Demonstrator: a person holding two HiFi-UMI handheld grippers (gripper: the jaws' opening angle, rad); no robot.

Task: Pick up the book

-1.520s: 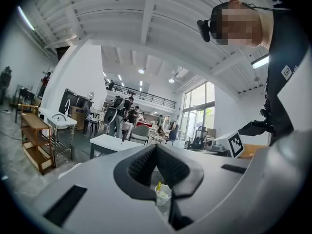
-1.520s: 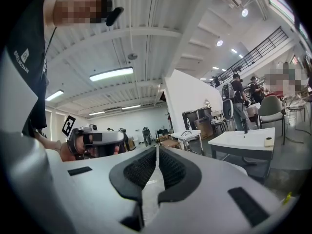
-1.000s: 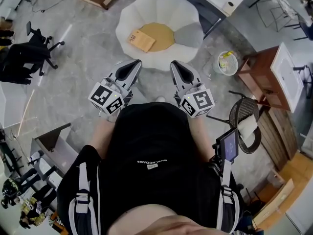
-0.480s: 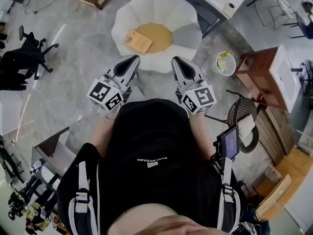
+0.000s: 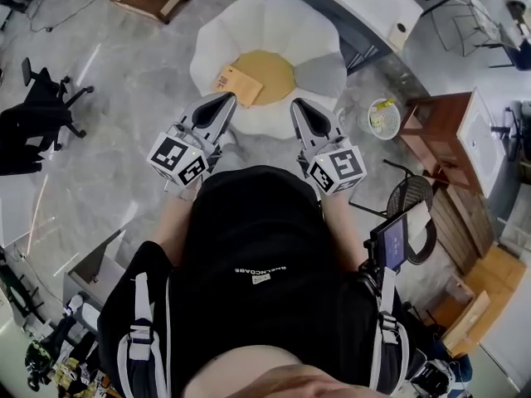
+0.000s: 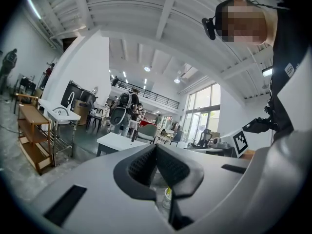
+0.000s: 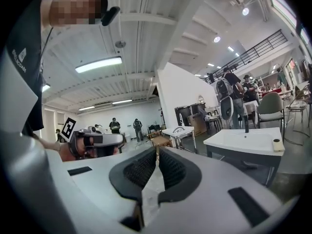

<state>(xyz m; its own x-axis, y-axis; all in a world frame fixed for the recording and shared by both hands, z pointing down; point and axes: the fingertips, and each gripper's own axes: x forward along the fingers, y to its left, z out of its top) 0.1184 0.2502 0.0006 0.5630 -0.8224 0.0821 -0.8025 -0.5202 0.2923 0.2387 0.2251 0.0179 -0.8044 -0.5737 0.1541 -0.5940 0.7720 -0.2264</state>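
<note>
Both the left gripper [image 5: 222, 99] and the right gripper [image 5: 299, 106] are clenched on nothing, side by side above the grey polished floor [image 5: 124, 123]. One tan book [image 5: 236, 85] lies on the white petal-shaped seat [image 5: 274, 23], at twelve o'clock of the left gripper. The open hall holds one black office chair [image 5: 41, 114] at nine o'clock and one white tabletop [image 5: 357, 7] at one o'clock.

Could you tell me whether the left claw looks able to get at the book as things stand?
Probably yes. The book lies uncovered on the white chair, ahead of the left claw, with nothing between them. Its jaws are shut, so they must open first.
</note>
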